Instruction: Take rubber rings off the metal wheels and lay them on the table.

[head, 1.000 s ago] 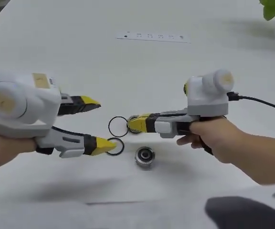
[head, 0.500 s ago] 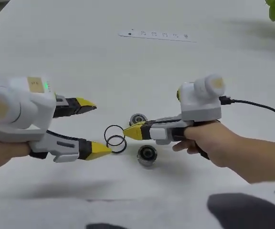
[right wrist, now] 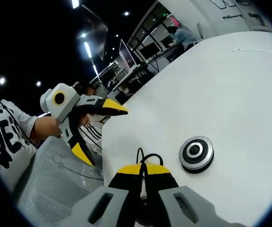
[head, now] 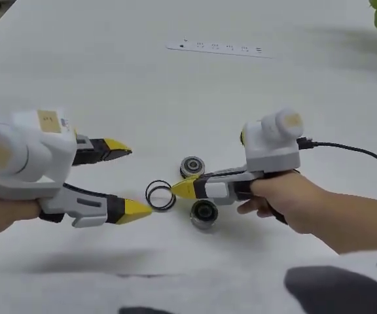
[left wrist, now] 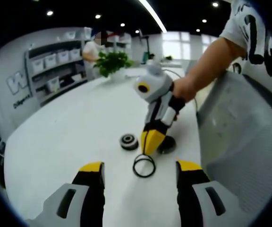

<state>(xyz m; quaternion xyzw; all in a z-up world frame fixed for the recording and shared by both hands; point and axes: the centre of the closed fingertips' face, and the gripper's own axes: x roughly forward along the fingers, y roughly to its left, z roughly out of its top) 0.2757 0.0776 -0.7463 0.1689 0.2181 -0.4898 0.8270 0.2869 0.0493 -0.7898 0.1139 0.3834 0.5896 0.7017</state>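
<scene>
Hiding the rubber rings' (right wrist: 151,155) near edge, right hand-held gripper (right wrist: 144,165) sits closed; left hand-held gripper (head: 133,180) gapes open.

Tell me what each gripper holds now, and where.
Right gripper seems to pinch a rubber ring by its near edge; left gripper is open, empty.

left gripper (head: 136,180): rounded white body, tan label on top, black arms with grey inlays, yellow-tipped fingers (head: 119,145) | right gripper (head: 177,188): same white, black and yellow build, black cable (head: 345,149) at rear | clothing: short-sleeved white T-shirt (left wrist: 249,28), large black lettering, forearms bare
</scene>
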